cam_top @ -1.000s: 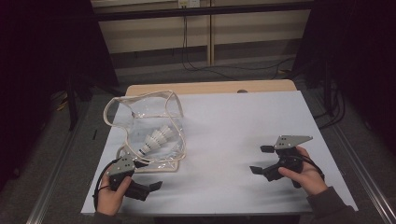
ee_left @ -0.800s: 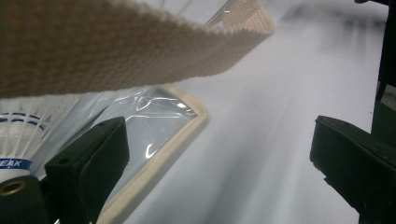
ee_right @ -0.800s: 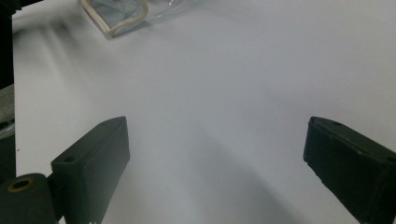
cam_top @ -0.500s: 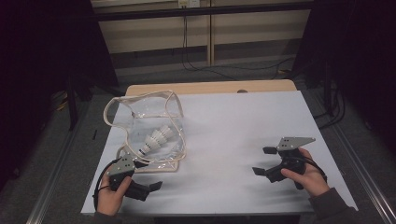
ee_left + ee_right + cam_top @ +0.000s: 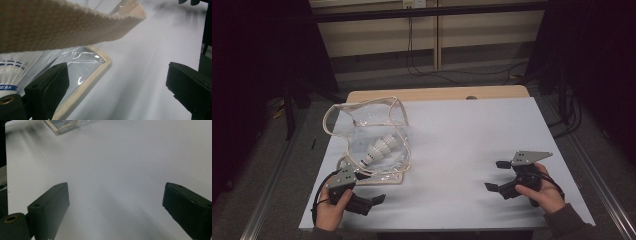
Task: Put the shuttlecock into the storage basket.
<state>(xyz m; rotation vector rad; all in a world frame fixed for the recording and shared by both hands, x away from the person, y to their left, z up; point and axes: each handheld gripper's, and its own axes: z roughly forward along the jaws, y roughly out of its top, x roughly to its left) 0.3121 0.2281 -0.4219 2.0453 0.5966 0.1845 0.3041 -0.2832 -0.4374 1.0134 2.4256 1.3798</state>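
A clear plastic bag [image 5: 371, 119] with beige webbing trim lies on the left of the white table [image 5: 462, 135]. Several white shuttlecocks [image 5: 379, 149] lie inside it. My left gripper [image 5: 371, 187] is open just in front of the bag's near edge, holding nothing. In the left gripper view the gripper [image 5: 117, 85] faces the bag's trimmed corner [image 5: 93, 76], with a beige strap [image 5: 62, 22] across the top and a shuttlecock [image 5: 15, 67] at the left. My right gripper [image 5: 496, 175] is open over bare table at the right, and the right gripper view also shows the gripper [image 5: 115, 205] empty.
The wooden tabletop's far edge [image 5: 437, 94] shows behind the white sheet. Dark floor, cables and metal rails surround the table. A corner of the bag [image 5: 63, 126] lies far off in the right gripper view. The table's middle and right are bare white surface.
The right gripper has drifted slightly toward the near edge. The left gripper and the bag have stayed where they were.
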